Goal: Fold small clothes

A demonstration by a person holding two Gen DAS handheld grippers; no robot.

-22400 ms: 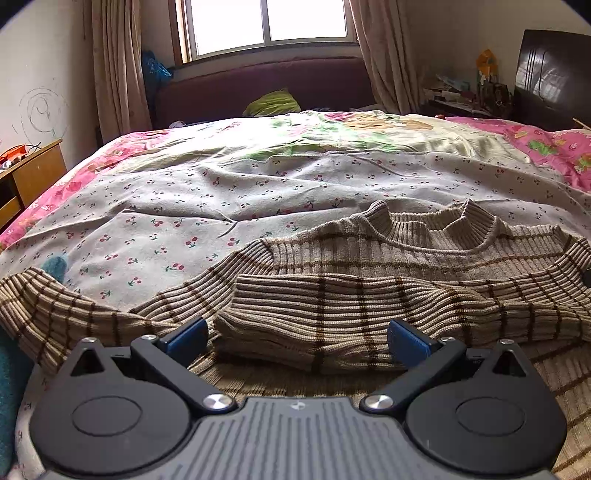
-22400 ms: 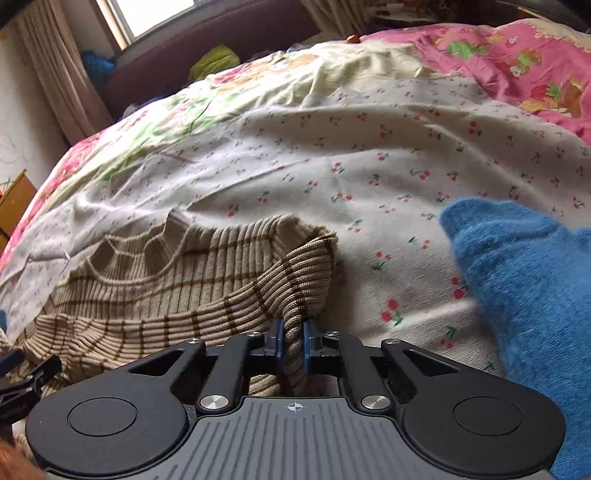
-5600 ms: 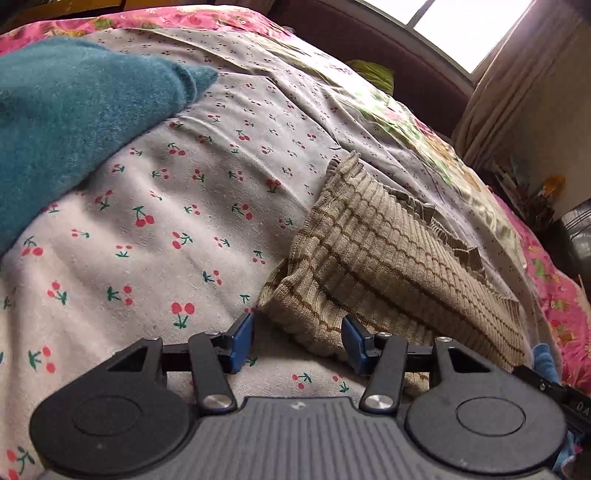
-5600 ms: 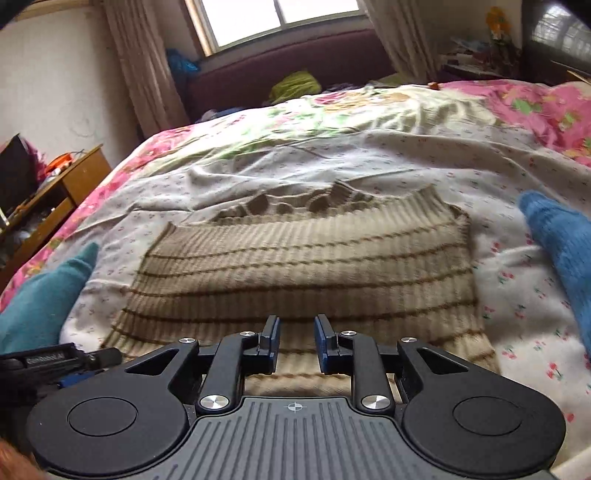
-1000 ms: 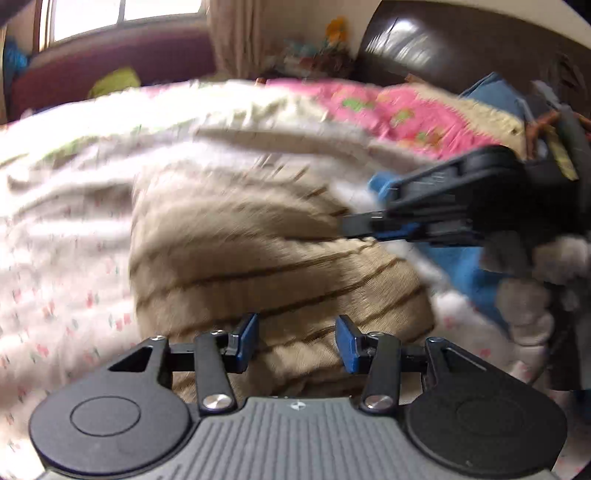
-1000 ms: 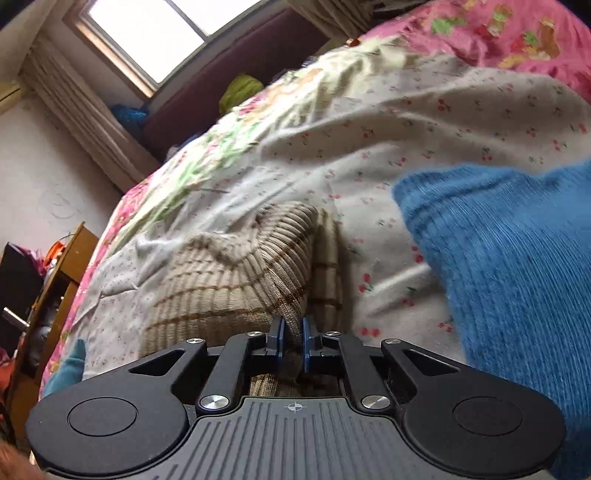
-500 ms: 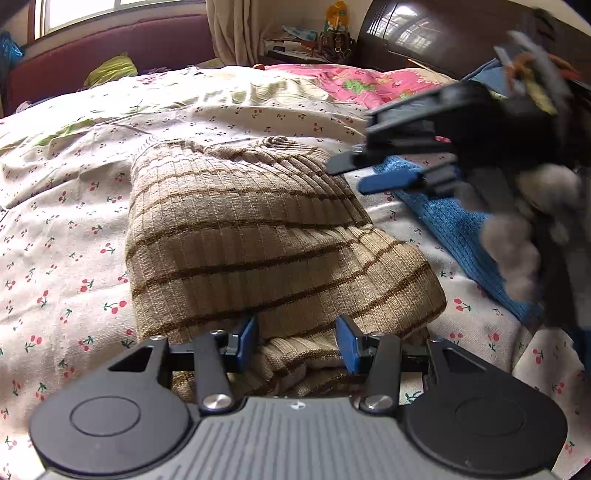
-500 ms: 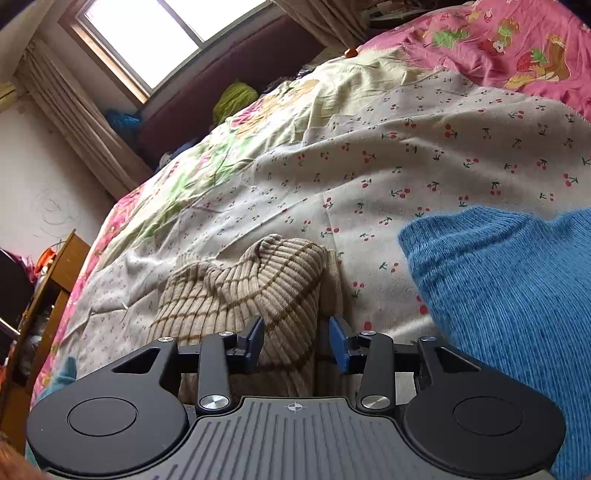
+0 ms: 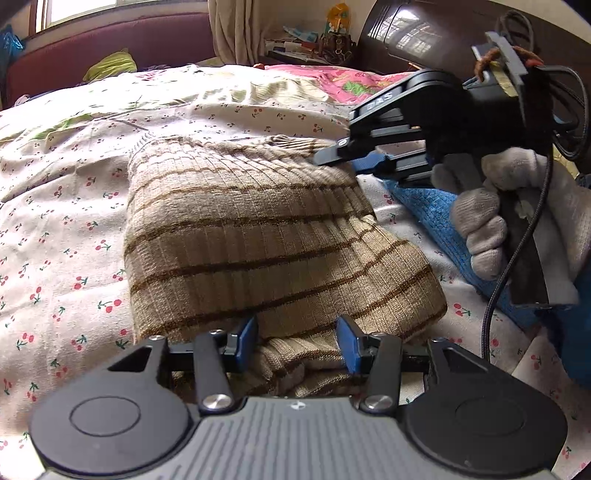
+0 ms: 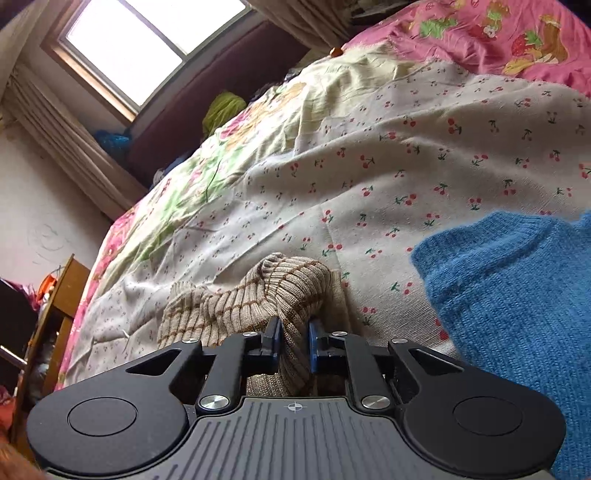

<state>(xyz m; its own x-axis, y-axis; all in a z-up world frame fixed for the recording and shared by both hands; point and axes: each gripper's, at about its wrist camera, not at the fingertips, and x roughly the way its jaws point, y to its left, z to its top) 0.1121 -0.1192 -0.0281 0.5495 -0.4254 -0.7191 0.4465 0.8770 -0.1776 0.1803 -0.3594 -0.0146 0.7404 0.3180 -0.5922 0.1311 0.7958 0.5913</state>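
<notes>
A beige ribbed sweater with brown stripes (image 9: 258, 236) lies folded into a thick rectangle on the cherry-print bedsheet (image 9: 55, 206). My left gripper (image 9: 297, 345) is open, its blue pads either side of the sweater's near folded edge. My right gripper (image 10: 293, 343) is closing on a bunched corner of the same sweater (image 10: 280, 291), the fabric between its pads with a narrow gap left. The right gripper also shows in the left wrist view (image 9: 369, 157), held by a gloved hand at the sweater's far right corner.
A blue knit garment (image 10: 517, 295) lies right of the sweater, also in the left wrist view (image 9: 436, 218). A pink patterned quilt (image 10: 498, 40) covers the far bed. A wooden cabinet (image 10: 55, 306) stands at the left. A dark headboard (image 9: 424, 33) is at the far right.
My right gripper, open half a second ago, has narrowed around the sweater's bunched corner. The left gripper has stayed open at the near edge.
</notes>
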